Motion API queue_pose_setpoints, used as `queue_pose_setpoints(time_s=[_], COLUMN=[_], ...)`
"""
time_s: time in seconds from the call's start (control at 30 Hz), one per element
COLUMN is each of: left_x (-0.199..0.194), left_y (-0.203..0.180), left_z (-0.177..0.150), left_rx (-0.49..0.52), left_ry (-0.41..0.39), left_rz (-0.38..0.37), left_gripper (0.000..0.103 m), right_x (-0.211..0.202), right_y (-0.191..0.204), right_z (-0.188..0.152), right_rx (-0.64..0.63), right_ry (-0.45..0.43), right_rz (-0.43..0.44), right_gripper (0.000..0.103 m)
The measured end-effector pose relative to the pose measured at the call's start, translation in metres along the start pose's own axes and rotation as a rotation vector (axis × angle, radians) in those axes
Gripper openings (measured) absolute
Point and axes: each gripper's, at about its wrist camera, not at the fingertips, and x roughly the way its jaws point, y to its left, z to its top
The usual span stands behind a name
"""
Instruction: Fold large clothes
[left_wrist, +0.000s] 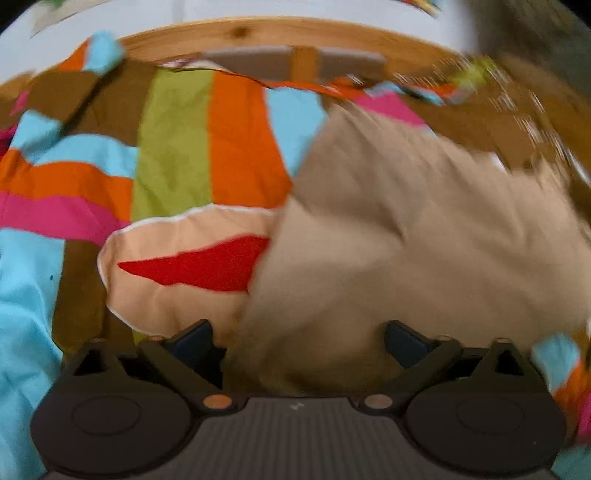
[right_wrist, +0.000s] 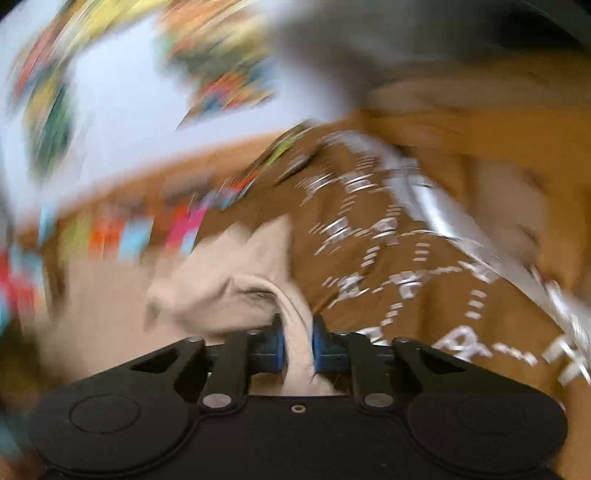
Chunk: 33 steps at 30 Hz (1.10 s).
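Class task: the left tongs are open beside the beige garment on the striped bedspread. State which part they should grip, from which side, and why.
Probably the near edge of the beige garment, right where it bunches between the open left tongs. Come in low from the near side, along the striped bedspread: the cloth is raised there, so the jaws can close on the fold. The right tongs already pinch another part.

Black gripper (right_wrist: 297, 341) linkages, blue pads (right_wrist: 277, 341), silver rivets.
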Motion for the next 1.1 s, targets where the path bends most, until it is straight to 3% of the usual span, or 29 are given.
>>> queue_pose_setpoints(time_s=[0.07,0.17,0.27,0.47,0.7,0.77,0.87,0.93,1.0,1.1], left_x=[0.003,0.006,0.001,-0.01,-0.006,-0.014,-0.033,-0.047,-0.052,-0.047], left_y=[0.012,0.033,0.054,0.07,0.083,0.075,0.065,0.06,0.055,0.049], left_z=[0.011,0.023,0.029,0.023,0.018,0.019,0.014,0.008,0.002,-0.009], left_rx=[-0.082,-0.163,-0.277,-0.404,-0.479,-0.428,-0.377,-0.368,-0.342,-0.323], left_ry=[-0.012,-0.039,-0.056,-0.095,-0.075,-0.106,-0.188,-0.242,-0.25,-0.194], left_rz=[0.067,0.132,0.114,0.073,0.135,0.165,0.196,0.165,0.127,0.065], left_gripper=[0.082,0.081,0.084,0.09,0.09,0.09,0.099,0.102,0.102,0.102], right_x=[-0.004,-0.001,0.003,-0.002,-0.002,-0.002,-0.009,-0.016,-0.022,-0.031], right_y=[-0.02,-0.024,-0.033,-0.039,-0.036,-0.031,-0.022,-0.01,0.002,0.01], right_z=[0.006,0.002,-0.004,-0.006,-0.005,-0.005,-0.007,-0.007,-0.008,-0.013], right_rx=[0.166,0.188,0.223,0.27,0.24,0.211,0.144,0.058,-0.047,-0.121], right_ry=[-0.032,-0.015,0.014,-0.002,-0.001,0.004,0.031,0.072,0.132,0.171], right_rz=[0.024,-0.015,-0.063,-0.084,-0.123,-0.131,-0.136,-0.134,-0.117,-0.137], right_gripper=[0.011,0.011,0.015,0.015,0.015,0.02,0.035,0.06,0.073,0.069])
